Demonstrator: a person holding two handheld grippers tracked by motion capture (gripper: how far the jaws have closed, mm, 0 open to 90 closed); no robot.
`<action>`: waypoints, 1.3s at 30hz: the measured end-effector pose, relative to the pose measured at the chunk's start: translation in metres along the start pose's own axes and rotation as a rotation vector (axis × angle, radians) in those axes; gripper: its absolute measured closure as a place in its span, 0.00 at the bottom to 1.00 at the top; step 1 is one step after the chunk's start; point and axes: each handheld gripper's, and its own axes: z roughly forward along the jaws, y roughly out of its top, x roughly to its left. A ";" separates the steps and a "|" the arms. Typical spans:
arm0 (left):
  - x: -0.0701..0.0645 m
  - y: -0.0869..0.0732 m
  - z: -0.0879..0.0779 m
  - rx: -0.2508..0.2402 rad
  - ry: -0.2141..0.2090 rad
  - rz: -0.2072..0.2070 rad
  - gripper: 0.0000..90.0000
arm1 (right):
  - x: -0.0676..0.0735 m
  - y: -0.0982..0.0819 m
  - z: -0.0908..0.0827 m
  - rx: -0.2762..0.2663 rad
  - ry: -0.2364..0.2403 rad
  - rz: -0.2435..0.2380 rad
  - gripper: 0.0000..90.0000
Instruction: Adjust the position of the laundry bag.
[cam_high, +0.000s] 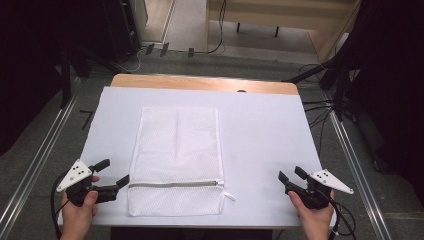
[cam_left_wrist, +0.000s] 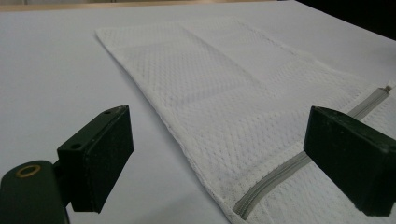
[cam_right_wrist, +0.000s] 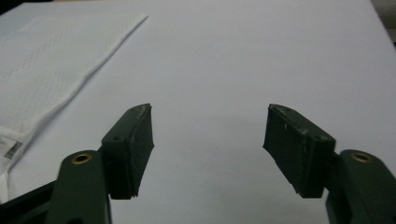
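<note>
The worktop (cam_high: 260, 130), covered in a pale sheet, lay before me with bare wood showing along its far edge, and nearly all of it was free. On it, a little left of centre, the white mesh laundry bag (cam_high: 177, 150) rested flat and unfolded, its long sides running away from me and its near end close to my edge of the worktop. Across that near end ran the grey zipper (cam_high: 175, 184), which looked closed along its length, though the mesh was fine enough that I could not be sure of it; its small pull (cam_high: 229, 195) lay just off the bag's right corner. I held my left hand-held gripper (cam_high: 114, 172) just beside the bag's left edge at the zipper's end, jaws spread wide and touching nothing, and in the left gripper view the bag's edge (cam_left_wrist: 196, 154) sat squarely between them. My right hand-held gripper (cam_high: 290, 175) was well apart from the bag over bare worktop, jaws likewise spread and empty. I judged that I was at the approach, before any grasp: the next move called for my left to drop and pinch the bag's edge near the zipper, while my right travelled inward to reach the pull.
</note>
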 end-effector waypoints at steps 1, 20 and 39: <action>0.000 0.000 0.001 0.002 0.003 -0.002 0.09 | 0.002 0.000 0.003 -0.001 -0.007 0.010 0.41; 0.003 -0.004 0.008 0.028 0.012 -0.015 0.09 | 0.088 0.030 0.085 0.085 0.174 -0.030 0.75; 0.006 -0.006 0.009 0.038 0.020 -0.030 0.15 | 0.119 0.036 0.152 0.252 0.217 0.100 0.73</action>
